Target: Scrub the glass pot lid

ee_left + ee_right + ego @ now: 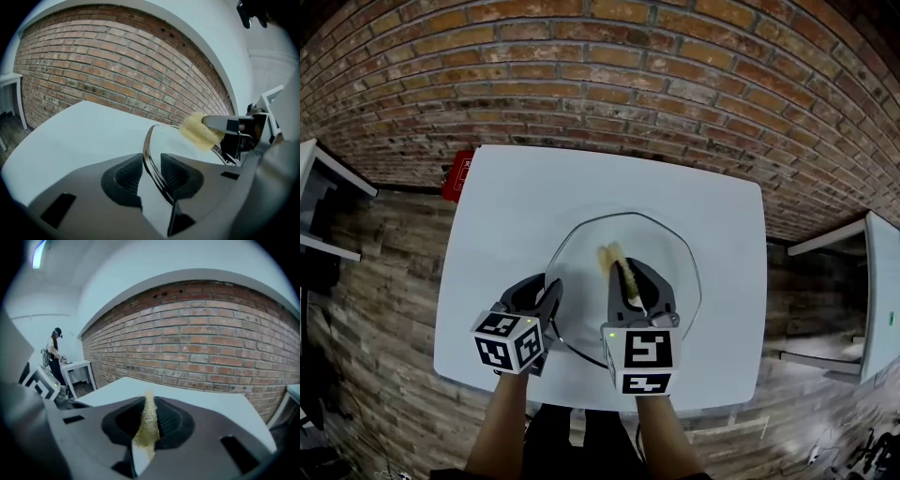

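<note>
The left hand-held gripper [151, 165] clamps the rim of the glass pot lid [581, 234], which lies on the tabletop [506, 206]. The right hand-held gripper [149, 414] pinches a yellow sponge [615, 255] over the glass. This looks like mid-scrub; the next move calls for pressing the sponge down.

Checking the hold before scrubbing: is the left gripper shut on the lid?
Shut: the rim of the lid sits between the fingers of the left gripper, both touching it.

The table [506, 216] is white, with a flat top and rounded corners, and it stands close to a brick wall [675, 75]. On it lies the glass pot lid [581, 251], round and clear, with a thin metal rim. The lid sits a little toward 5 o'clock from the middle of the top. Its rim reaches near the table edge at 6 o'clock.
</note>
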`<state>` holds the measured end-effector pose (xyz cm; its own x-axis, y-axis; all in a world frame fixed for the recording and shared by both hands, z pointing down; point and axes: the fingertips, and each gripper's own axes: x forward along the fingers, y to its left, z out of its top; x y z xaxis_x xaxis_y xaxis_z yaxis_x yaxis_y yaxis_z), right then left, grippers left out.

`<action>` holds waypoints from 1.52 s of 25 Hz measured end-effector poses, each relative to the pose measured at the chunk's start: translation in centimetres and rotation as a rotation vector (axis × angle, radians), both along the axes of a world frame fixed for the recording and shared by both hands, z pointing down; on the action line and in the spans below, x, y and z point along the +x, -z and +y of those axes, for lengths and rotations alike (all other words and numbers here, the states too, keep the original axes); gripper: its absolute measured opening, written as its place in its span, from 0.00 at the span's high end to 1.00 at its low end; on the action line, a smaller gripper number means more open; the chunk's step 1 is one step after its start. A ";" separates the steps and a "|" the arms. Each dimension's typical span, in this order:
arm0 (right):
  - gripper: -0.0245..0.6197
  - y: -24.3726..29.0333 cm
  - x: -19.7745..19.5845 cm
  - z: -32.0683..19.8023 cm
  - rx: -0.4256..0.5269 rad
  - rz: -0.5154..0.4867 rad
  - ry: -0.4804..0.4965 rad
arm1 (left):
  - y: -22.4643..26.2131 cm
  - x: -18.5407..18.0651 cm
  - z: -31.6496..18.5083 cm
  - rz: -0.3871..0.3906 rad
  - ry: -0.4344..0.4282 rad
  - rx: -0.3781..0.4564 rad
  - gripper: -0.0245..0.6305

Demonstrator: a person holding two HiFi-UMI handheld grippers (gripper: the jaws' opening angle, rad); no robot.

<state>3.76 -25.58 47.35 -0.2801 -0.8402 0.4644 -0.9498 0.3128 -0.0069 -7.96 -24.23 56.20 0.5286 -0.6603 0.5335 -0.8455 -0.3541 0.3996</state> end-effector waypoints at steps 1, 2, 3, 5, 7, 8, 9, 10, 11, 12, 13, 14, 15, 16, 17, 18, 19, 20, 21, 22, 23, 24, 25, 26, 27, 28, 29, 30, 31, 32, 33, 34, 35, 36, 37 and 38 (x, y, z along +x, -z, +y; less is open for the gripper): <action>0.87 -0.4 -1.5 0.3 -0.015 -0.010 0.029 | 0.0 0.0 0.0 -0.001 -0.001 0.000 0.77; 0.87 -0.9 -2.7 0.6 -0.030 -0.016 0.054 | 0.1 0.1 -0.1 -0.001 -0.001 0.001 0.77; 0.87 -1.4 -3.7 0.9 -0.045 -0.020 0.075 | 0.1 0.1 -0.2 0.000 -0.002 0.002 0.77; 0.87 -2.4 -4.9 1.3 -0.073 -0.023 0.105 | 0.1 0.1 -0.2 0.003 -0.001 0.003 0.77; 0.87 -3.4 -5.6 1.6 -0.093 -0.016 0.123 | 0.1 0.1 -0.2 0.003 0.000 0.003 0.77; 0.87 -3.7 -5.7 1.7 -0.100 -0.013 0.126 | 0.0 0.0 -0.2 0.003 0.001 0.001 0.77; 0.87 -3.9 -5.6 1.7 -0.104 -0.011 0.126 | 0.0 0.0 -0.1 0.003 0.001 0.000 0.77; 0.87 -4.1 -5.5 1.6 -0.107 -0.010 0.124 | 0.0 0.0 -0.1 0.003 0.000 0.000 0.77; 0.87 -4.3 -5.3 1.6 -0.108 -0.007 0.121 | 0.0 -0.1 -0.1 0.004 0.000 0.000 0.77; 0.87 -4.4 -5.0 1.5 -0.109 0.000 0.117 | 0.0 -0.1 -0.1 0.003 -0.001 0.000 0.77; 0.87 -4.6 -4.5 1.5 -0.111 0.011 0.111 | 0.0 -0.1 -0.1 0.002 -0.002 0.001 0.77; 0.87 -4.7 -3.9 1.4 -0.113 0.022 0.101 | 0.0 -0.1 -0.1 0.000 -0.003 0.002 0.77; 0.87 -4.9 -3.1 1.4 -0.116 0.031 0.087 | 0.0 -0.1 -0.1 -0.002 -0.004 0.003 0.77; 0.87 -5.1 -2.3 1.4 -0.120 0.035 0.071 | 0.0 -0.1 -0.1 -0.004 -0.004 0.004 0.77; 0.87 -5.2 -1.5 1.4 -0.124 0.036 0.054 | 0.0 -0.1 -0.1 -0.006 -0.004 0.004 0.77; 0.87 -5.4 -0.6 1.4 -0.127 0.038 0.038 | 0.0 -0.1 -0.1 -0.008 -0.002 0.005 0.77; 0.87 -5.5 0.2 1.4 -0.130 0.041 0.022 | 0.0 -0.1 -0.1 -0.009 -0.001 0.006 0.77; 0.87 -5.6 1.1 1.5 -0.131 0.046 0.005 | 0.0 -0.1 -0.1 -0.011 0.001 0.007 0.77; 0.87 -5.6 2.0 1.5 -0.132 0.050 -0.013 | 0.0 0.0 -0.2 -0.013 0.001 0.008 0.77; 0.87 -5.7 3.0 1.5 -0.133 0.054 -0.032 | 0.0 0.0 -0.2 -0.016 0.000 0.008 0.77; 0.87 -5.7 3.9 1.6 -0.135 0.058 -0.051 | 0.0 0.0 -0.2 -0.019 0.000 0.009 0.77; 0.87 -5.8 4.9 1.6 -0.138 0.063 -0.069 | 0.0 0.0 -0.1 -0.022 0.002 0.009 0.77; 0.87 -5.8 5.8 1.7 -0.141 0.069 -0.087 | 0.0 0.0 -0.1 -0.024 0.004 0.010 0.78; 0.87 -5.9 6.7 1.7 -0.143 0.074 -0.104 | 0.0 0.0 -0.1 -0.026 0.006 0.010 0.78; 0.87 -5.8 7.5 1.8 -0.141 0.079 -0.121 | 0.0 0.0 -0.1 -0.027 0.007 0.011 0.78; 0.87 -5.7 8.4 1.8 -0.136 0.086 -0.136 | 0.0 0.0 -0.1 -0.028 0.008 0.013 0.78; 0.87 -5.6 9.1 1.8 -0.130 0.098 -0.151 | 0.0 0.0 -0.1 -0.029 0.008 0.015 0.78; 0.87 -5.4 9.9 1.8 -0.125 0.110 -0.164 | 0.0 0.0 -0.2 -0.031 0.008 0.016 0.78; 0.87 -5.2 10.6 1.8 -0.122 0.117 -0.178 | 0.0 0.0 -0.2 -0.034 0.009 0.016 0.78; 0.87 -4.9 11.2 1.9 -0.118 0.121 -0.191 | 0.0 0.0 -0.2 -0.036 0.011 0.016 0.78; 0.87 -4.5 11.7 1.9 -0.111 0.130 -0.201 | 0.0 0.1 -0.2 -0.037 0.013 0.016 0.78; 0.87 -4.0 12.1 2.0 -0.101 0.145 -0.205 | 0.0 0.1 -0.2 -0.038 0.015 0.015 0.78; 0.87 -3.6 12.3 2.0 -0.090 0.163 -0.205 | 0.1 0.1 -0.2 -0.038 0.016 0.016 0.78; 0.87 -3.2 12.2 2.0 -0.081 0.178 -0.199 | 0.0 0.1 -0.2 -0.038 0.017 0.015 0.78; 0.87 -2.8 11.8 2.0 -0.074 0.187 -0.188 | 0.0 0.2 -0.2 -0.037 0.017 0.015 0.78; 0.87 -2.5 11.0 2.1 -0.068 0.187 -0.170 | 0.0 0.2 -0.2 -0.036 0.018 0.014 0.78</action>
